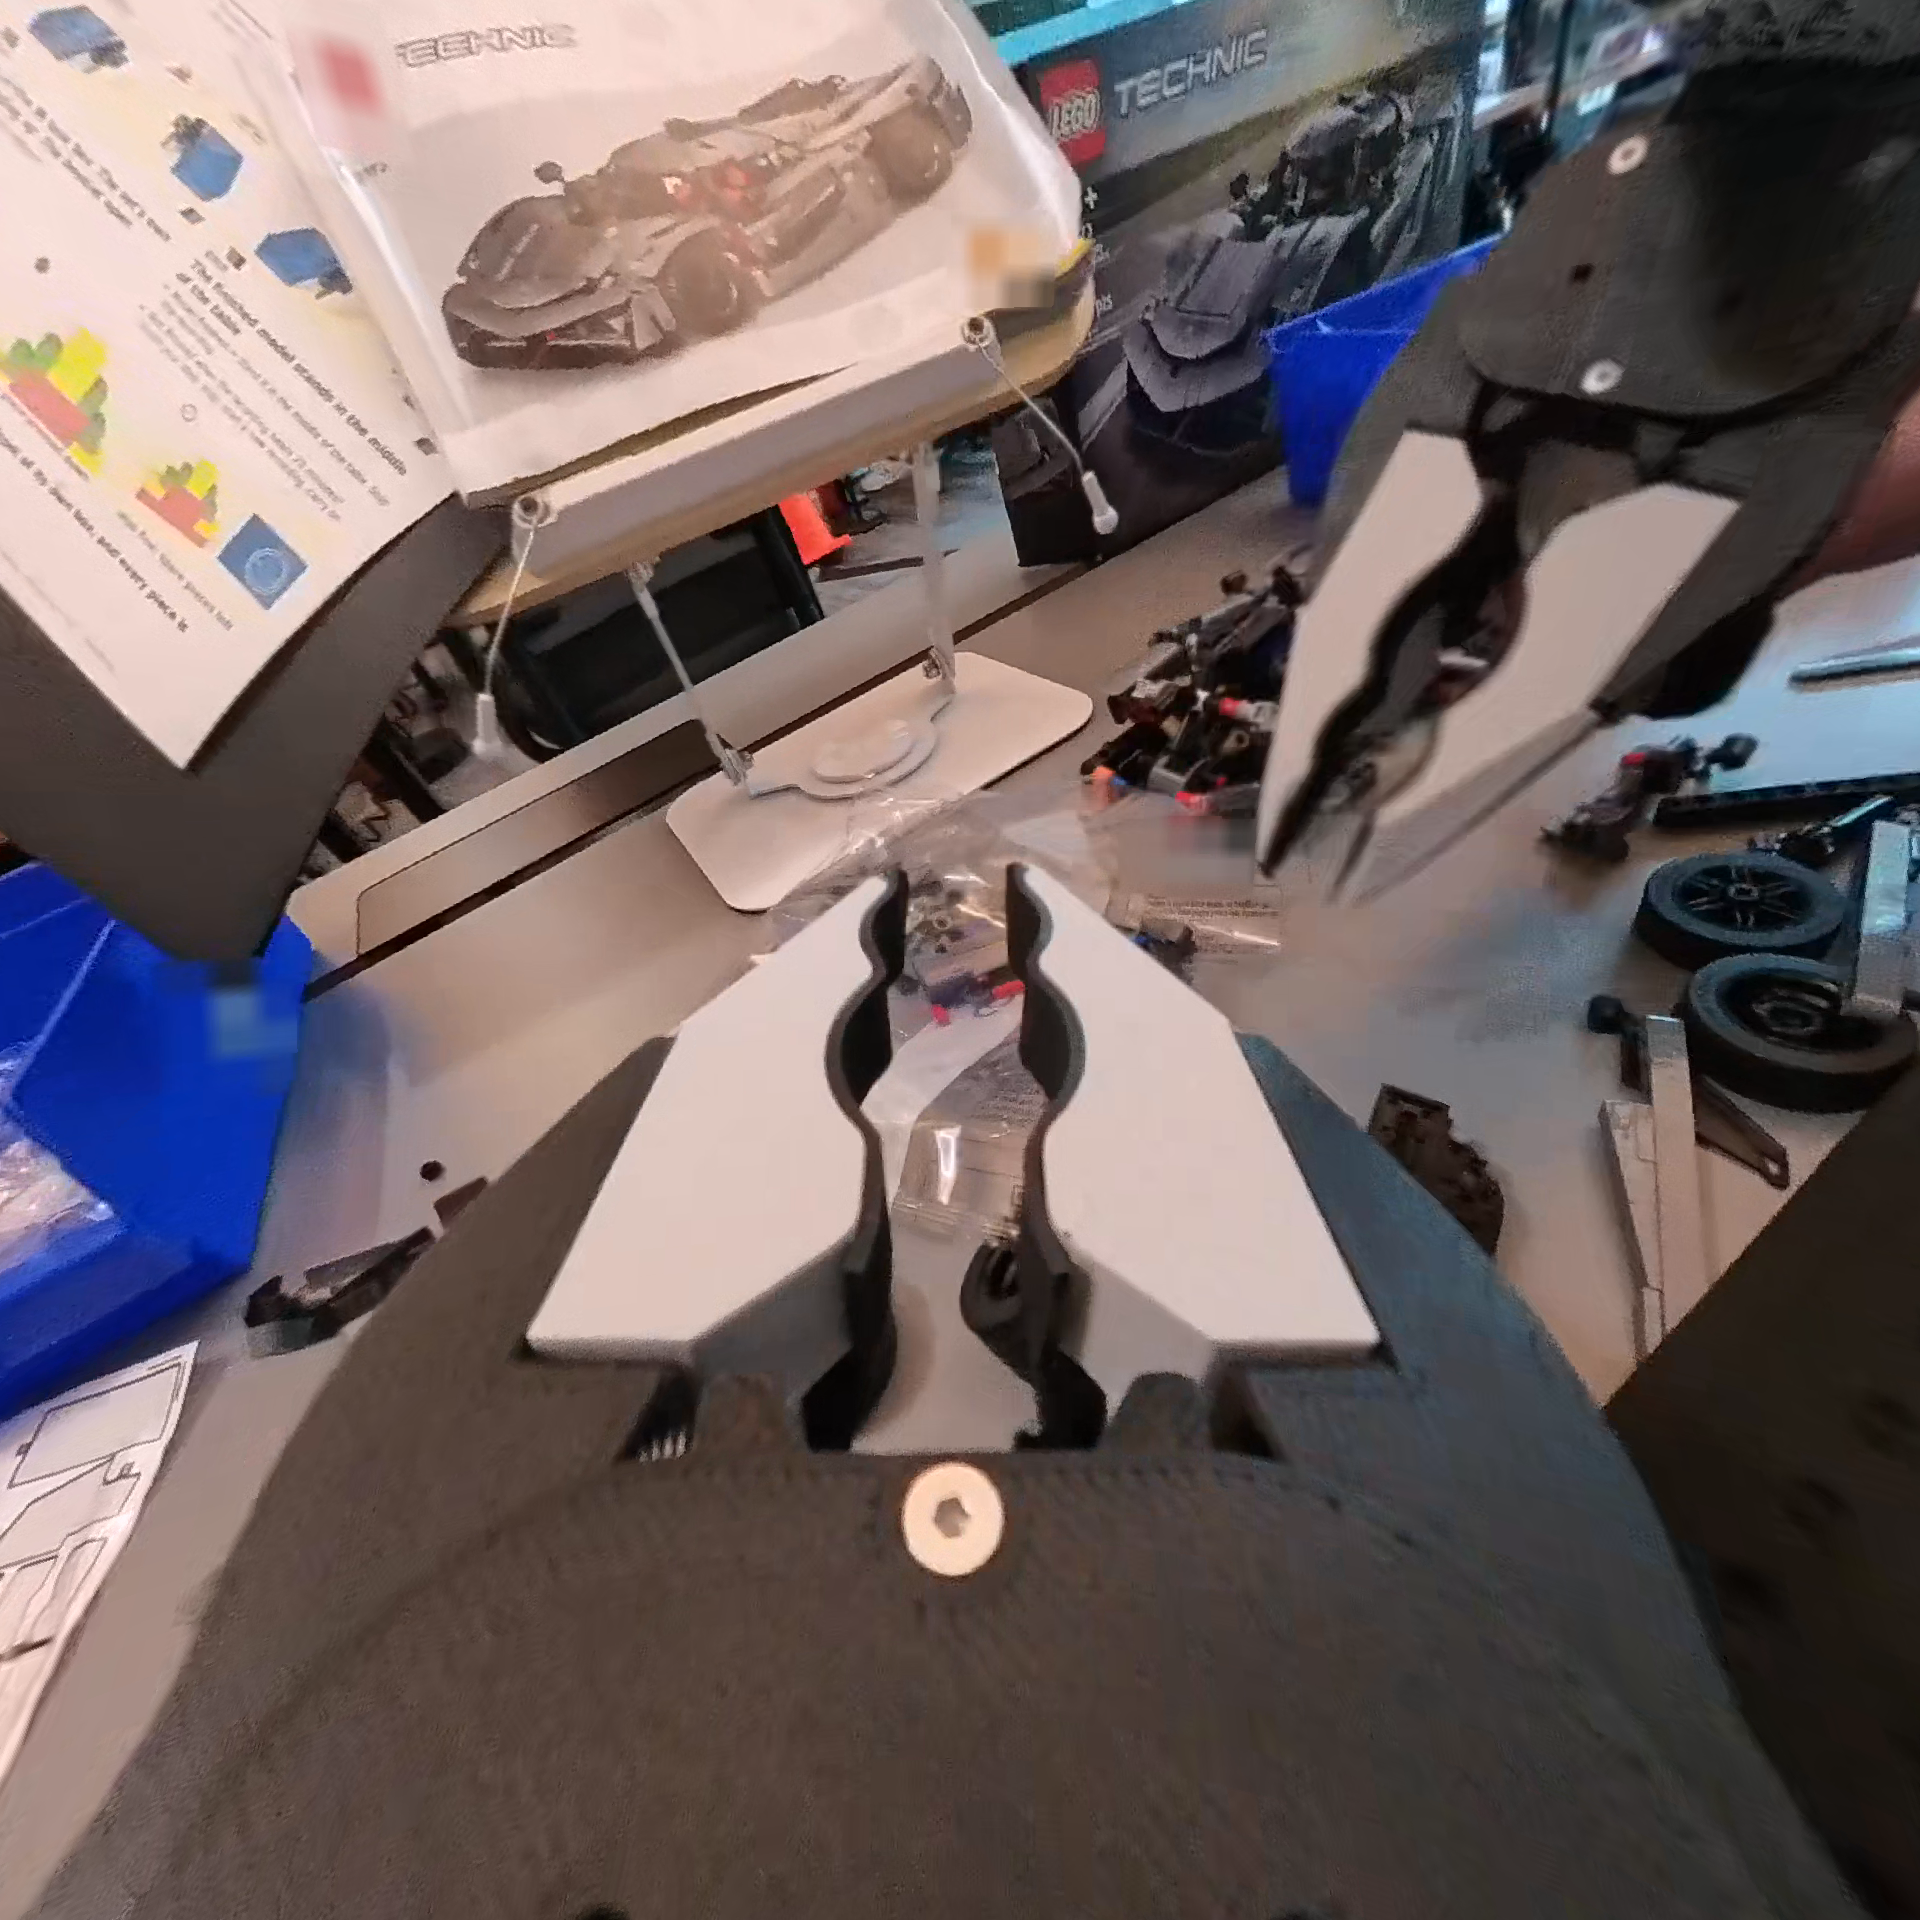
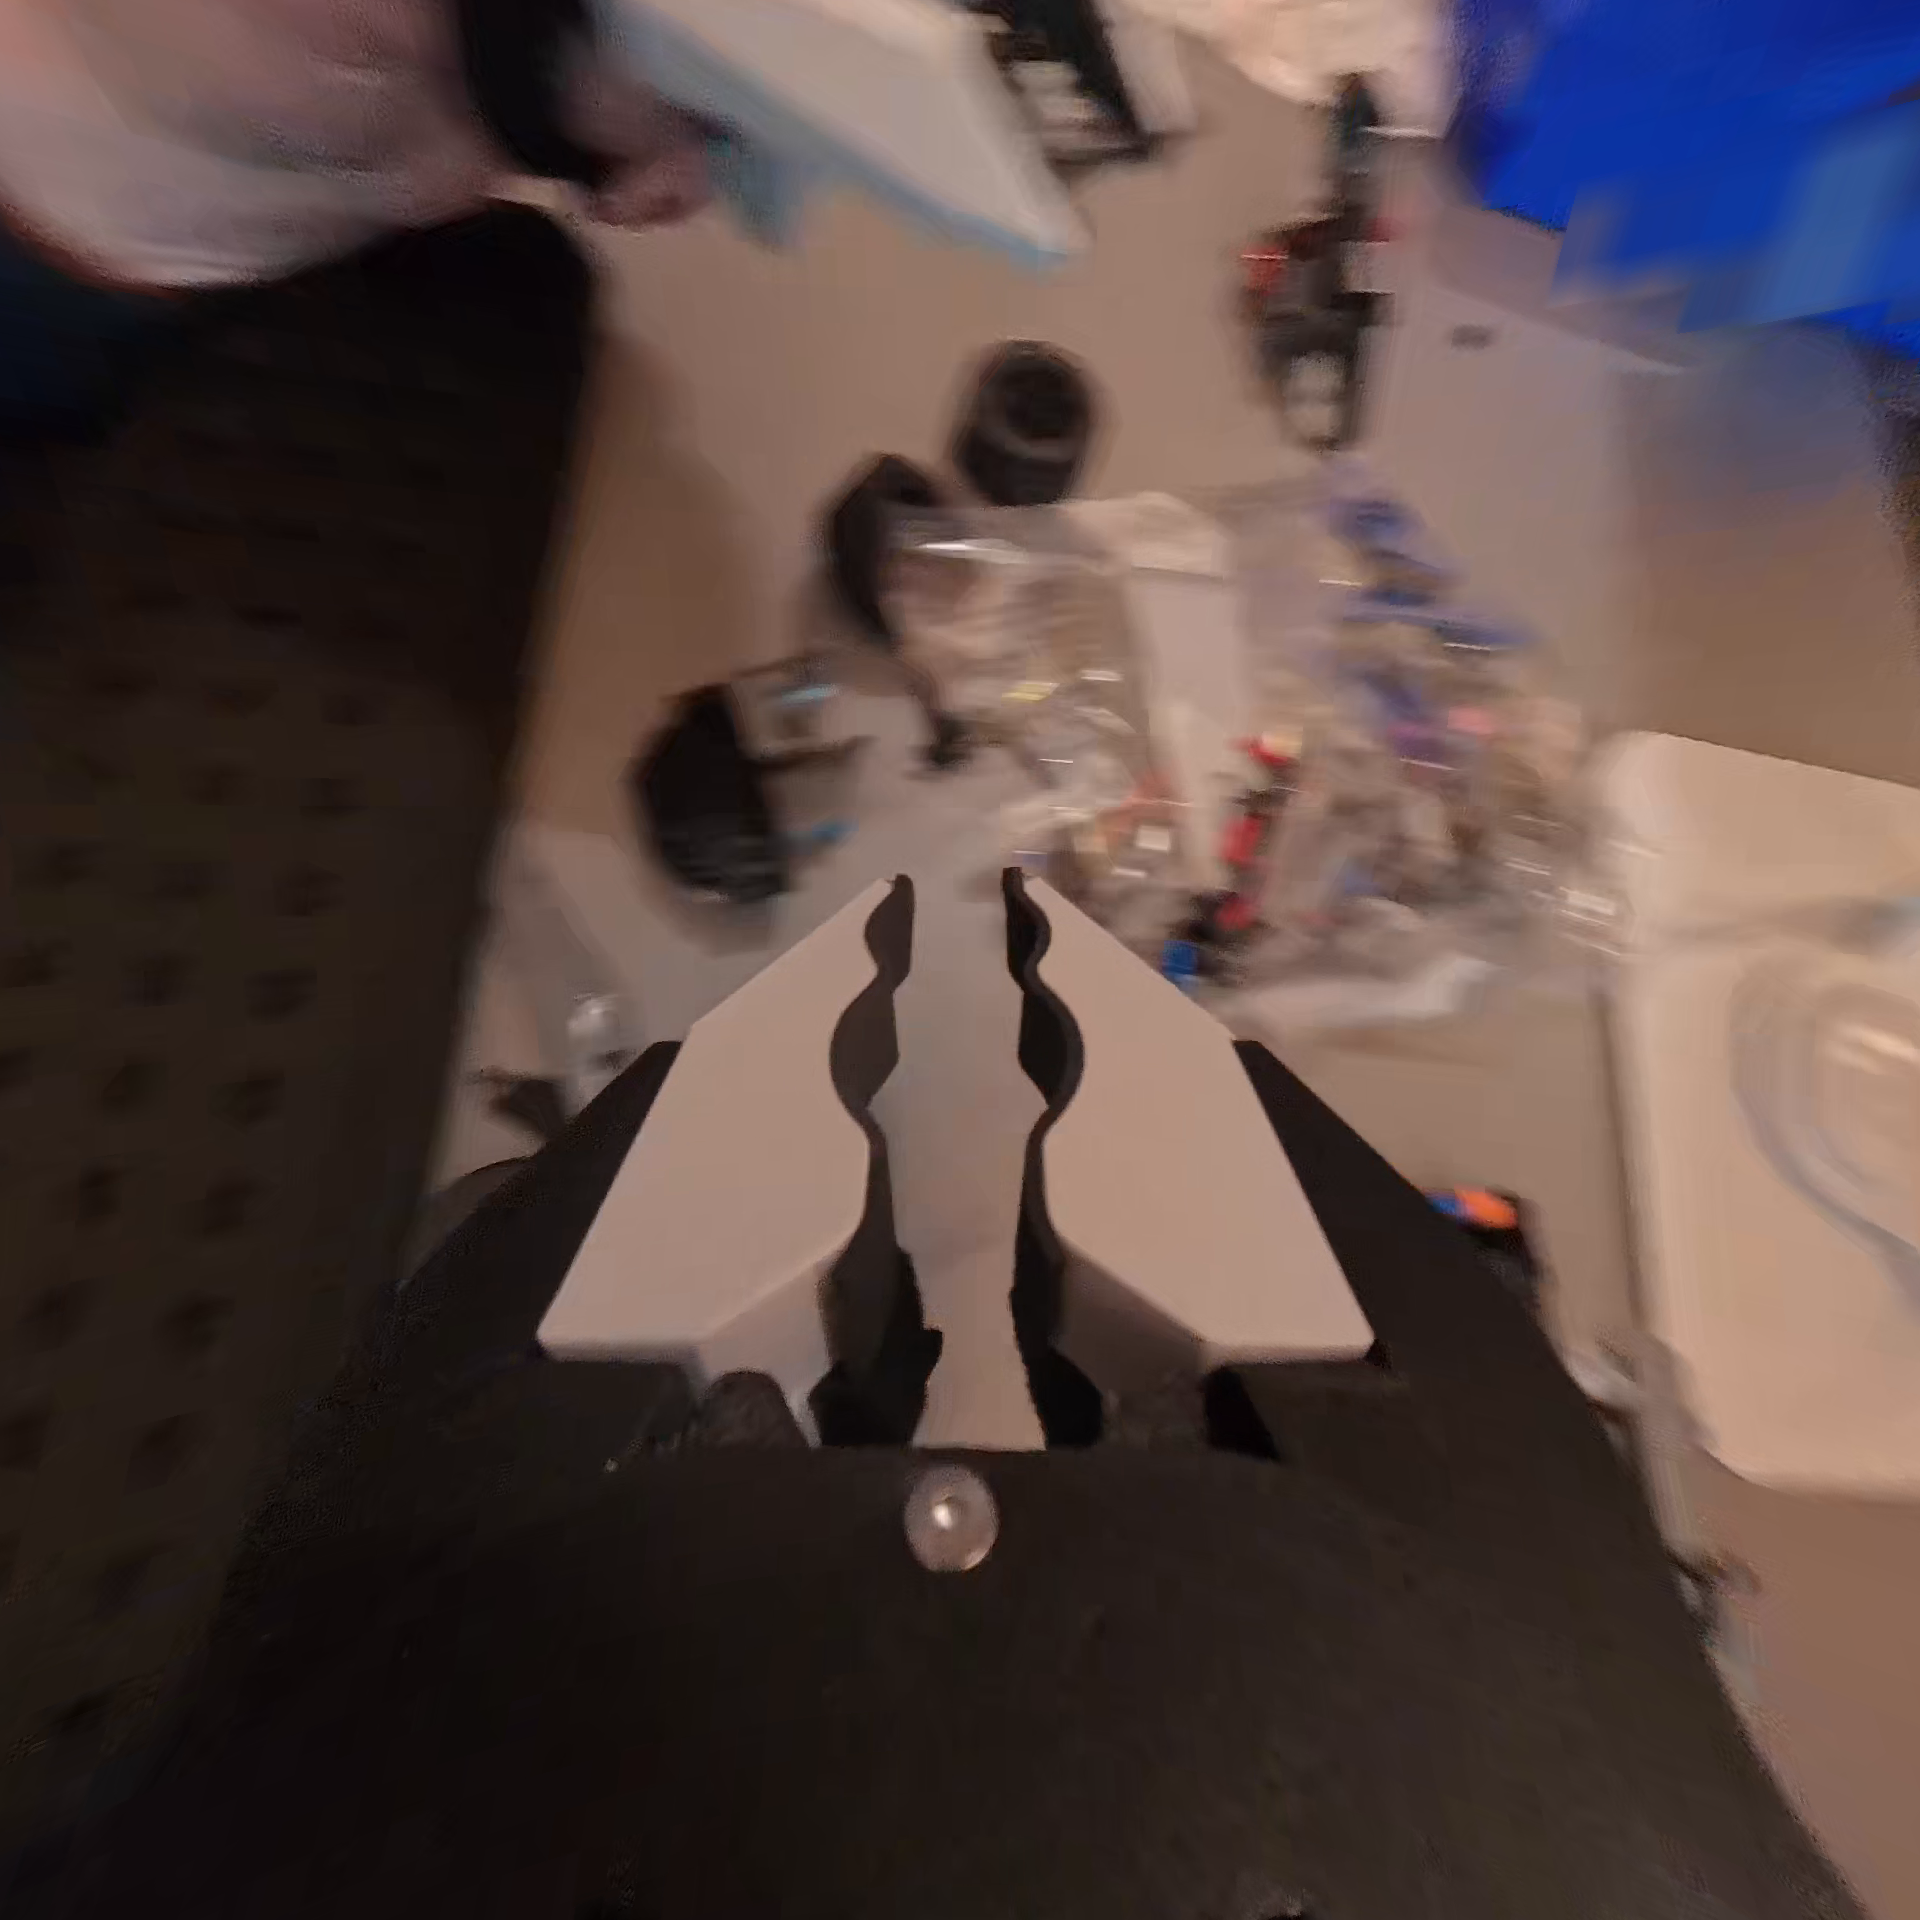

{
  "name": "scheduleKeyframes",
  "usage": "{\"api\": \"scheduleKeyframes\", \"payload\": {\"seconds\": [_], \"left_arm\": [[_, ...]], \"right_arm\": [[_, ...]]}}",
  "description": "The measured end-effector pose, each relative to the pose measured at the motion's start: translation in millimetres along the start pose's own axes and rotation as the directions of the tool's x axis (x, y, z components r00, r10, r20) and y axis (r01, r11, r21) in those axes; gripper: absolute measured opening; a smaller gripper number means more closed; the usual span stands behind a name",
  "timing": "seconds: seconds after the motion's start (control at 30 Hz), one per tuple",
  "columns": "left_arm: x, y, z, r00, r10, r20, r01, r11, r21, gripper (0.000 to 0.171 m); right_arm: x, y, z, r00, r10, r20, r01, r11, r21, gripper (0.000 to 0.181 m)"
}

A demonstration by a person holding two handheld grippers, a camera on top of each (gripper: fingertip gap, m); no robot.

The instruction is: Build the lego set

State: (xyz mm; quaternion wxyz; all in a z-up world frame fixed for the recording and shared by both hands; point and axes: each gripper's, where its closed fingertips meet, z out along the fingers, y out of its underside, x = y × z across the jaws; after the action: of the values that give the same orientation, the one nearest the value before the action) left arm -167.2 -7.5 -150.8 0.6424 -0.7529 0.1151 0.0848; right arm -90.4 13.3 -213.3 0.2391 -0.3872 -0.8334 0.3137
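Landmark: white book stand on the grey table.

- Instruction booklet: propped on the stand, cover showing a dark sports car; a second printed sheet overlaps its left edge.
- Set box: upright behind and right of the stand.
- Clear parts bag: flat on the table just in front of the stand's base, small blue, red and black pieces inside.
- Part-built black model: on the table right of the stand's base.
- Two black wheels: well right of the stand, beside grey beams.
- Blue bin: left of the stand, at the table edge.
- Left gripper: low in front of the stand, over the bag; jaws apart, nothing between them.
- Right gripper: in the left wrist view, tips angled down right of the stand's base, near the model; jaws slightly apart, holding nothing visible. Its own view is heavily blurred, jaws apart, bag and wheels ahead.
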Motion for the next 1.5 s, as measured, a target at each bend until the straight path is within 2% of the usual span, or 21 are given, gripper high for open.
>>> {"api": "scheduleKeyframes", "payload": {"seconds": [0.03, 0.13, 0.23, 0.27, 0.33, 0.37, 0.43, 0.53, 0.67, 0.73, 0.8, 0.93, 1.03, 1.07, 1.1, 1.17, 1.27, 1.4, 1.5], "left_arm": [[-1, 1, 0, 0.999, -0.033, -0.009, 0.033, 0.999, 0.001, 0.016], [-2, 8, 4, 0.991, -0.124, -0.041, 0.123, 0.992, -0.021, 0.019], [-1, 5, 2, 0.988, -0.142, -0.058, 0.143, 0.990, 0.004, 0.019], [-1, 6, 3, 0.987, -0.150, -0.062, 0.150, 0.989, -0.001, 0.019], [0, 9, 4, 0.986, -0.152, -0.065, 0.152, 0.988, -0.018, 0.019], [1, 9, 5, 0.986, -0.151, -0.072, 0.150, 0.988, -0.022, 0.019], [3, 10, 5, 0.986, -0.147, -0.083, 0.146, 0.989, -0.025, 0.020], [11, 8, 3, 0.975, -0.168, -0.143, 0.168, 0.986, -0.016, 0.022], [22, -6, -6, 0.904, -0.301, -0.304, 0.329, 0.943, 0.044, 0.031], [23, -17, -14, 0.816, -0.402, -0.415, 0.470, 0.880, 0.072, 0.040], [29, -21, -14, 0.734, -0.467, -0.494, 0.554, 0.831, 0.039, 0.051], [54, -24, -8, 0.689, -0.459, -0.561, 0.541, 0.841, -0.024, 0.049], [70, -28, -9, 0.661, -0.436, -0.611, 0.523, 0.851, -0.042, 0.023], [71, -27, -8, 0.678, -0.420, -0.603, 0.503, 0.864, -0.036, 0.013], [68, -25, -8, 0.707, -0.406, -0.579, 0.484, 0.875, -0.022, 0.010], [68, -26, -10, 0.724, -0.375, -0.579, 0.457, 0.889, -0.005, 0.010], [72, -23, -14, 0.788, -0.257, -0.559, 0.324, 0.946, 0.021, 0.010], [79, -14, -11, 0.811, -0.193, -0.552, 0.230, 0.973, -0.002, 0.010], [86, 3, -4, 0.850, -0.107, -0.515, 0.090, 0.994, -0.057, 0.010]], "right_arm": [[-13, 1, 5, 0.998, -0.004, 0.064, 0.005, 1.000, -0.010, 0.023], [-38, 16, 32, 0.988, -0.056, 0.143, 0.077, 0.986, -0.148, 0.039], [-53, 23, 52, 0.978, -0.045, 0.202, 0.089, 0.972, -0.216, 0.049], [-53, 21, 56, 0.979, -0.031, 0.201, 0.075, 0.974, -0.212, 0.050], [-50, 19, 59, 0.982, -0.028, 0.187, 0.067, 0.976, -0.209, 0.035], [-49, 20, 58, 0.984, -0.038, 0.177, 0.075, 0.975, -0.208, 0.032], [-44, 20, 52, 0.987, -0.057, 0.152, 0.088, 0.976, -0.201, 0.032], [-37, 7, 35, 0.989, -0.111, 0.097, 0.123, 0.985, -0.121, 0.031], [-18, -4, 7, 0.982, -0.179, -0.057, 0.175, 0.983, -0.058, 0.031], [-8, -14, -6, 0.974, -0.181, -0.137, 0.183, 0.983, 0.001, 0.031], [-3, -27, -16, 0.957, -0.197, -0.213, 0.213, 0.975, 0.055, 0.030], [1, -51, -26, 0.905, -0.239, -0.351, 0.293, 0.950, 0.107, 0.030], [-4, -56, -23, 0.890, -0.273, -0.365, 0.331, 0.937, 0.107, 0.029], [-7, -55, -22, 0.892, -0.285, -0.350, 0.340, 0.934, 0.106, 0.025], [-10, -56, -23, 0.900, -0.285, -0.331, 0.342, 0.931, 0.128, 0.026], [-16, -61, -31, 0.940, -0.227, -0.256, 0.285, 0.933, 0.220, 0.031], [-16, -66, -45, 0.972, -0.144, -0.187, 0.200, 0.925, 0.322, 0.024], [-12, -64, -44, 0.980, -0.103, -0.173, 0.156, 0.931, 0.330, 0.016], [-13, -65, -49, 0.985, -0.090, -0.147, 0.136, 0.928, 0.347, 0.014]]}}
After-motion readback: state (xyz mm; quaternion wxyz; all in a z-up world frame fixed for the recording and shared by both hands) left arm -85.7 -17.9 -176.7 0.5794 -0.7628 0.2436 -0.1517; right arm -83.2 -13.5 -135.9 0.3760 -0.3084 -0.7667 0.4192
